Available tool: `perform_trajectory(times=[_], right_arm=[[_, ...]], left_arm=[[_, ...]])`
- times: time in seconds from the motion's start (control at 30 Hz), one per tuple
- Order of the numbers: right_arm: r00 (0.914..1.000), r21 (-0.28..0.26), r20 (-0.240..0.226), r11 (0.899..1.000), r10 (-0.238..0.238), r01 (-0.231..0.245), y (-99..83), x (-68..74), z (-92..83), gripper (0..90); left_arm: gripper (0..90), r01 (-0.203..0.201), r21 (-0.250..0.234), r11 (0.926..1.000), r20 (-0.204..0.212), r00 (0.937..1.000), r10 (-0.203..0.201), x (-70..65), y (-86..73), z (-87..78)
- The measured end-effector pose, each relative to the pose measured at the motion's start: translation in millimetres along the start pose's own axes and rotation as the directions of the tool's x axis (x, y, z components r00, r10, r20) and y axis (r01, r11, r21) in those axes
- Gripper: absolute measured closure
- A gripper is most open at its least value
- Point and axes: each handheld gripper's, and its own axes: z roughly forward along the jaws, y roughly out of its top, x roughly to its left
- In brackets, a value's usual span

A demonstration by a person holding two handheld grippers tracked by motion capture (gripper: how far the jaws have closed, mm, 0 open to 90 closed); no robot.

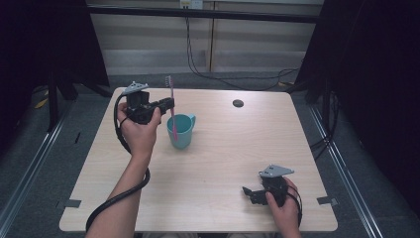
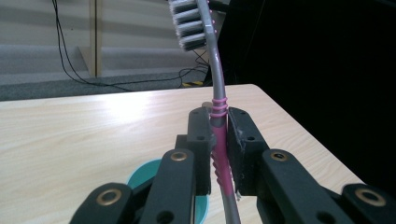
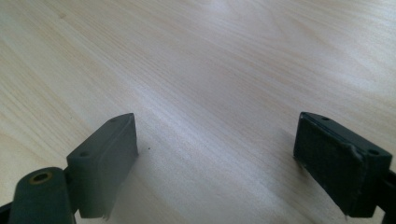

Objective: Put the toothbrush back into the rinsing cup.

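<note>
A pink and grey toothbrush (image 1: pixel 172 101) stands upright with its lower end inside a teal mug (image 1: pixel 180 131) left of the table's middle. My left gripper (image 1: pixel 168 103) is shut on the toothbrush (image 2: pixel 218 140) at its pink ribbed handle, just above the mug (image 2: pixel 144 175); the bristle head rises above the jaws. My right gripper (image 1: pixel 247 192) rests low near the table's front right edge, held by a hand. In the right gripper view its jaws stand wide apart over bare wood, with nothing between them (image 3: pixel 217 149).
The light wooden table (image 1: pixel 223 148) has a small dark round hole cover (image 1: pixel 238 103) at the back right of centre. Black cables hang behind the table along the wall. Dark curtains flank both sides.
</note>
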Motion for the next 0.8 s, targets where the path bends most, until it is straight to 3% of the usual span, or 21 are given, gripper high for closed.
perform_trajectory(times=[0.8], right_arm=[[1.0,-0.002,0.0,1.0,-0.002,0.002,-0.1,-0.1,0.1,12.9]], left_arm=[[80.4,-0.014,-0.043,0.999,-0.016,0.9998,0.013,2.9,2.3,20.0]])
